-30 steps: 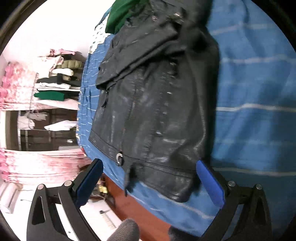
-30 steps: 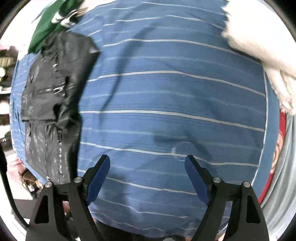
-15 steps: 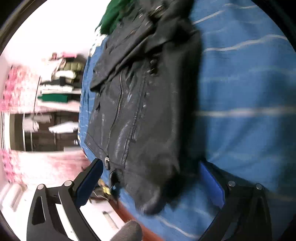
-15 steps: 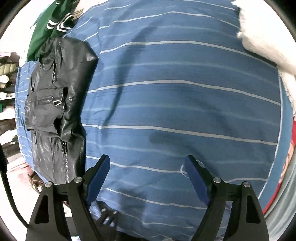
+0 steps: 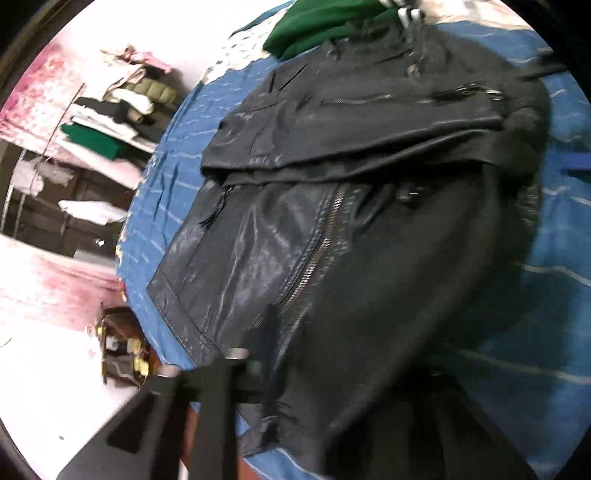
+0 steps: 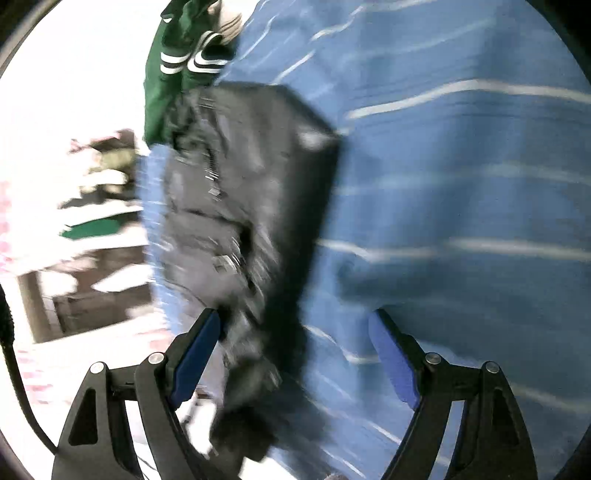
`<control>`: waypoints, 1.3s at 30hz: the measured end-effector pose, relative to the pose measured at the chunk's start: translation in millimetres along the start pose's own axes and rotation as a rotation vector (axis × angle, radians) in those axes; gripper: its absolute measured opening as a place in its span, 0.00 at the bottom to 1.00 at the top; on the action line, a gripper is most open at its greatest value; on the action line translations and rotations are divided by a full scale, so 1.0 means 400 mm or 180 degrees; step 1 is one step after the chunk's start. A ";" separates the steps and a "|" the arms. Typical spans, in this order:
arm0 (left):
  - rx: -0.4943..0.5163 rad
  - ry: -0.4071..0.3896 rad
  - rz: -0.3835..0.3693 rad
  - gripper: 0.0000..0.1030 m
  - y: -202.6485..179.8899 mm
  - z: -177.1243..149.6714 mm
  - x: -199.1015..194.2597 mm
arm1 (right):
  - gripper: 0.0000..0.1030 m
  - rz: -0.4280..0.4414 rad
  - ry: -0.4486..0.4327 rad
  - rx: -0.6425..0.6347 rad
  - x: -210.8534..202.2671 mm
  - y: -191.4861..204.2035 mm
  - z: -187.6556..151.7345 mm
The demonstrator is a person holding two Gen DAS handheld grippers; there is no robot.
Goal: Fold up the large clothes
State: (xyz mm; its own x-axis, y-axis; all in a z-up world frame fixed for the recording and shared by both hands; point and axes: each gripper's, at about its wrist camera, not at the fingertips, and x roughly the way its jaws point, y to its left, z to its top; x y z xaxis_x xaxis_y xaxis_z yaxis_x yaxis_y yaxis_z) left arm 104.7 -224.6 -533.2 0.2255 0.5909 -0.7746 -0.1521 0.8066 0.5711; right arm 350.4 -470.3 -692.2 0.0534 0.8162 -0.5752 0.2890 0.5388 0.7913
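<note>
A black leather jacket point(image 5: 332, 229) with silver zips lies partly folded on a blue striped bedsheet point(image 5: 535, 362). In the left wrist view its hem drapes over my left gripper point(image 5: 317, 398); the blue pads are hidden under the leather, so I cannot see how the jaws stand. In the right wrist view the jacket point(image 6: 243, 206) appears blurred at the left, its lower end between the fingers. My right gripper point(image 6: 295, 358) is open, with nothing clamped.
A green garment with white stripes point(image 5: 325, 26) lies beyond the jacket's collar, also in the right wrist view point(image 6: 173, 62). Shelves of folded clothes point(image 5: 110, 122) stand past the bed's edge. The bed edge and floor point(image 5: 55, 369) are at the lower left.
My left gripper has moved in onto the jacket's hem, and the leather now covers its fingers. My right gripper has swung left towards the jacket, which now lies between its open fingers.
</note>
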 end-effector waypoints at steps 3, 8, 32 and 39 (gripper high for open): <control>0.0093 -0.0061 -0.0130 0.13 0.007 -0.005 -0.023 | 0.83 0.0047 0.0053 0.0241 0.091 0.009 0.029; 0.0112 -0.0023 -0.0458 0.13 0.040 -0.003 -0.060 | 0.32 -0.0090 -0.0210 0.0355 0.101 0.104 0.034; -0.2073 0.0892 -0.2136 0.68 0.843 0.078 0.548 | 0.55 -0.1498 0.0499 -0.0778 0.804 0.938 0.158; -0.2037 0.0820 -0.1991 0.85 0.817 0.055 0.528 | 0.75 -0.1197 0.0024 -0.1188 0.539 0.902 0.155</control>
State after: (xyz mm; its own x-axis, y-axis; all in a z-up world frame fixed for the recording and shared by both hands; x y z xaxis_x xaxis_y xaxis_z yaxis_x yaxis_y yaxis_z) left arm 123.7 163.5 -504.1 0.2367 -0.0310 -0.9711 -0.5939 0.7864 -0.1699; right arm 525.5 -112.7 -543.6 0.0042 0.5529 -0.8332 -0.0731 0.8312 0.5512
